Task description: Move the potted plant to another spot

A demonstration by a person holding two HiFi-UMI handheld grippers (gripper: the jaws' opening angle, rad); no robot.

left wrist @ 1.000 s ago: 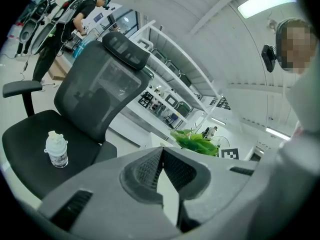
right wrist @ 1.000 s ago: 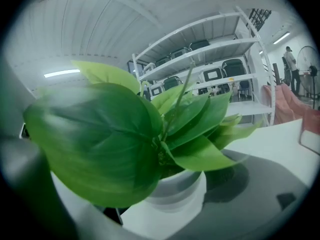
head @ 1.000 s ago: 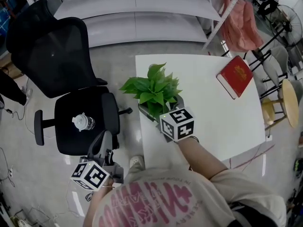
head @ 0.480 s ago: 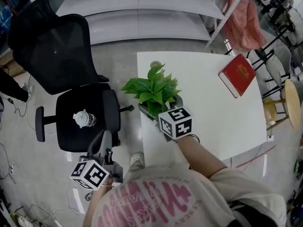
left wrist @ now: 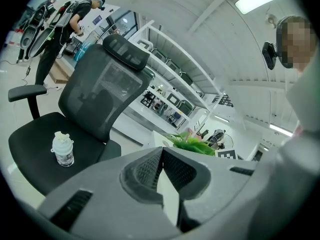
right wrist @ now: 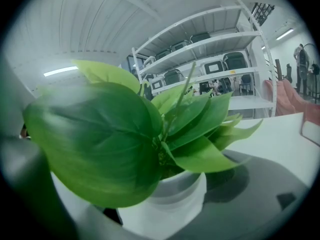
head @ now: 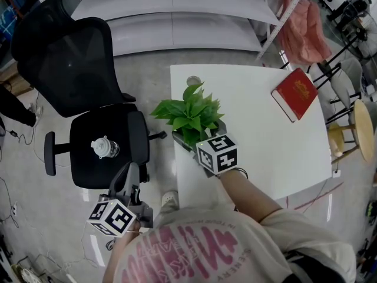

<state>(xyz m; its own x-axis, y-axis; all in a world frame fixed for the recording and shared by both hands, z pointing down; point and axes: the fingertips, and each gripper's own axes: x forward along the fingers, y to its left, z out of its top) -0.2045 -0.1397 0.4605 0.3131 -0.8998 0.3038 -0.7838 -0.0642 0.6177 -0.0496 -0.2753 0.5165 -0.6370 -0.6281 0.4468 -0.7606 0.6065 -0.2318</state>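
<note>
The potted plant (head: 189, 114), broad green leaves in a small white pot (right wrist: 172, 199), hangs over the left part of the white table (head: 265, 140). My right gripper (head: 198, 132) is shut on the pot; in the right gripper view its jaws stand on either side of the pot, and the leaves (right wrist: 125, 134) fill most of the picture. The pot's base is hidden, so whether it touches the table is unclear. Low beside the chair, off the table, my left gripper (head: 131, 173) is shut on nothing, and its jaws meet in the left gripper view (left wrist: 161, 156).
A black office chair (head: 65, 69) stands left of the table, with a small water bottle (head: 104, 149) on its seat. A red book (head: 296, 94) lies at the table's far right. A small round thing (head: 193, 81) sits near the far left edge. A wooden stool (head: 359, 122) stands on the right.
The plant and my right gripper have shifted slightly toward me, uncovering the small round thing behind the leaves. The left gripper has stayed put.
</note>
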